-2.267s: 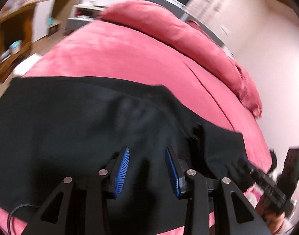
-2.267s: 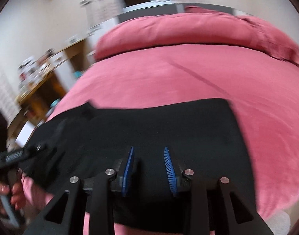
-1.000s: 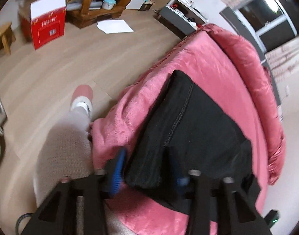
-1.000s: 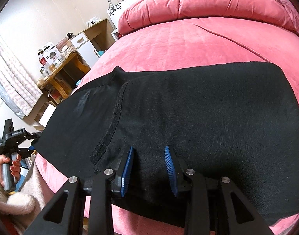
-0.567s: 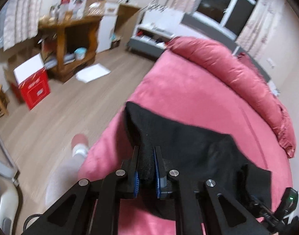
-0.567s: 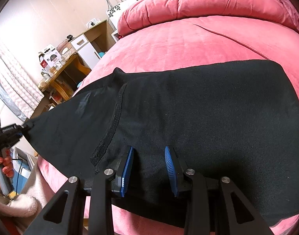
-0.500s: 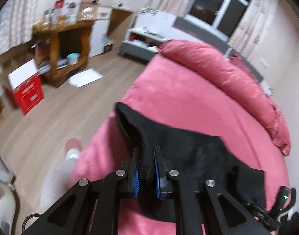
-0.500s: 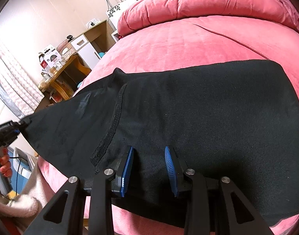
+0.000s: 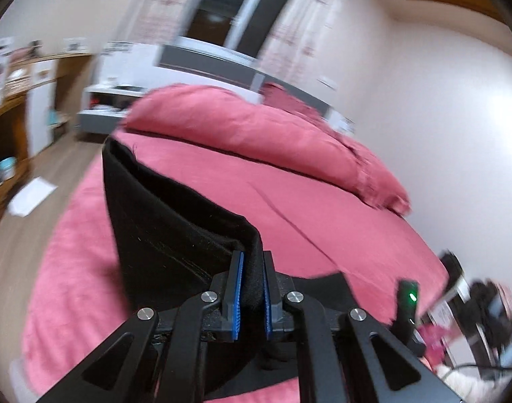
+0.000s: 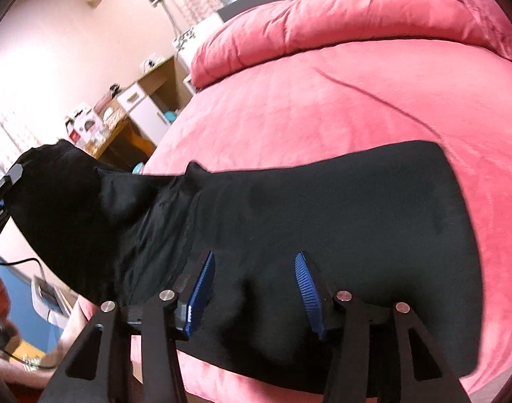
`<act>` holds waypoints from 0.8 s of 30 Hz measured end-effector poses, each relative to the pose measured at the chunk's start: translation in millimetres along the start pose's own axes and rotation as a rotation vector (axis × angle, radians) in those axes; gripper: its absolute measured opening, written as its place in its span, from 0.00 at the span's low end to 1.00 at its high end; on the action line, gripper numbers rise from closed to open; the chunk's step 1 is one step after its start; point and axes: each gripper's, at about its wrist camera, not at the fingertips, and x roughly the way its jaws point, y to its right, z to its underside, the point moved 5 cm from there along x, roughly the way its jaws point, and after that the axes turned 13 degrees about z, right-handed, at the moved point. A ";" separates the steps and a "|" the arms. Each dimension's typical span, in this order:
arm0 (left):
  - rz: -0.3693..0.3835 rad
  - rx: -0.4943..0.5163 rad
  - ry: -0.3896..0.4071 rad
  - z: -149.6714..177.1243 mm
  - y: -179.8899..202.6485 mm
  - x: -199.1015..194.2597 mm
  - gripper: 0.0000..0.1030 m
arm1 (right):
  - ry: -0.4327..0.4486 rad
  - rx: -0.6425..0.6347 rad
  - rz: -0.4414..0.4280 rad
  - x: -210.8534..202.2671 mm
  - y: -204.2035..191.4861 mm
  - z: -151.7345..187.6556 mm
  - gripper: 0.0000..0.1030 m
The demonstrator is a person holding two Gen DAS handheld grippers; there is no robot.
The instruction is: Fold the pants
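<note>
Left hand-held gripper (image 9: 251, 280) pinches one end of the black pants (image 10: 323, 215), lifted clear of the pink bed (image 10: 340, 100). Right hand-held gripper (image 10: 252, 288): jaws opening, pads spread over the pants, which lie flat on the bed there.

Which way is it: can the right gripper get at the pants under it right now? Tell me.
Probably yes. The right gripper hangs right over the black pants on the bed; its fingers are opening, fabric lies between them, and nothing blocks it.
</note>
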 end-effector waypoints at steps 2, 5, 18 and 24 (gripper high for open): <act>0.059 0.019 -0.039 7.3 19.5 19.3 0.09 | 0.008 0.031 -0.009 -4.2 6.0 -1.4 0.50; 0.138 0.075 -0.135 27.2 48.6 58.3 0.09 | 0.014 0.068 -0.018 -7.5 13.5 -1.6 0.50; 0.248 0.120 -0.507 130.7 62.2 141.6 0.37 | 0.000 0.129 -0.016 -6.7 28.5 2.0 0.51; 0.194 0.042 -0.290 90.0 29.8 99.3 0.38 | -0.017 0.122 -0.088 -4.1 11.6 5.7 0.56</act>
